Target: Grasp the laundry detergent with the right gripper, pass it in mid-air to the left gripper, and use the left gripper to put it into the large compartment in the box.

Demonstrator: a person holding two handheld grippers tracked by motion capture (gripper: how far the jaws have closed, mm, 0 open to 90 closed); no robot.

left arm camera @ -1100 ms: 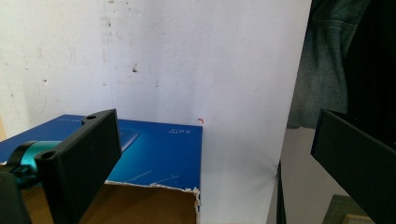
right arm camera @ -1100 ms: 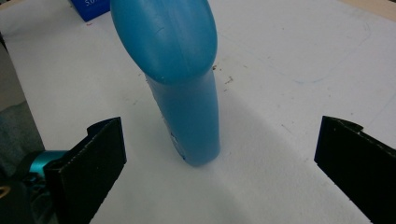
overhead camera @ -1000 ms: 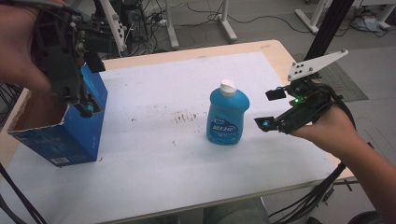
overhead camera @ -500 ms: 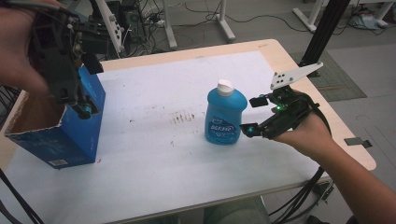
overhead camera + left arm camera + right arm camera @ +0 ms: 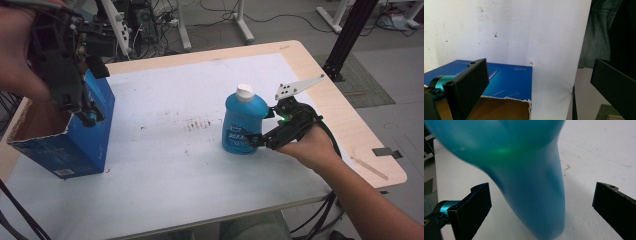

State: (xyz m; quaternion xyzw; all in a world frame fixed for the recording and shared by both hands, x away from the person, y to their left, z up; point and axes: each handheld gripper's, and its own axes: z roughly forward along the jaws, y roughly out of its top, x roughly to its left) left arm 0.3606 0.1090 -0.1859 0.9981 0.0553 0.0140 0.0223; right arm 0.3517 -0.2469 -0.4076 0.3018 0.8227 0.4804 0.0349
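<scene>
Bottle (image 5: 243, 124): blue, white cap, upright on the white table cover (image 5: 170, 165), right of centre; label facing the near edge; seen up close in the right gripper view (image 5: 524, 182), blurred, bulging wide at the top and narrowing toward the bottom of that view.

Right gripper (image 5: 260, 127): held low in the right hand (image 5: 305, 147), pointed at the bottle from its right side; jaws spread wide, one to each side of the bottle, with clear gaps in the right gripper view (image 5: 541, 212); nothing gripped; green light glowing on its body; grey three-cornered plate sticking up above it.

Box (image 5: 65, 135): blue cardboard, top open with a torn brown edge, standing at the left edge of the table, well apart from the bottle; brown inside visible in the left gripper view (image 5: 506, 87).

Left gripper (image 5: 82, 107): held high in the left hand (image 5: 20, 55), hanging over the open top of the box, pointed down; jaws wide apart in the left gripper view (image 5: 536, 85), empty; near jaw over the box's opening, the other out past the table edge.

Table (image 5: 350, 130): pale wood, bare along the right edge; cover marked with reddish-brown smudges near the middle.
</scene>
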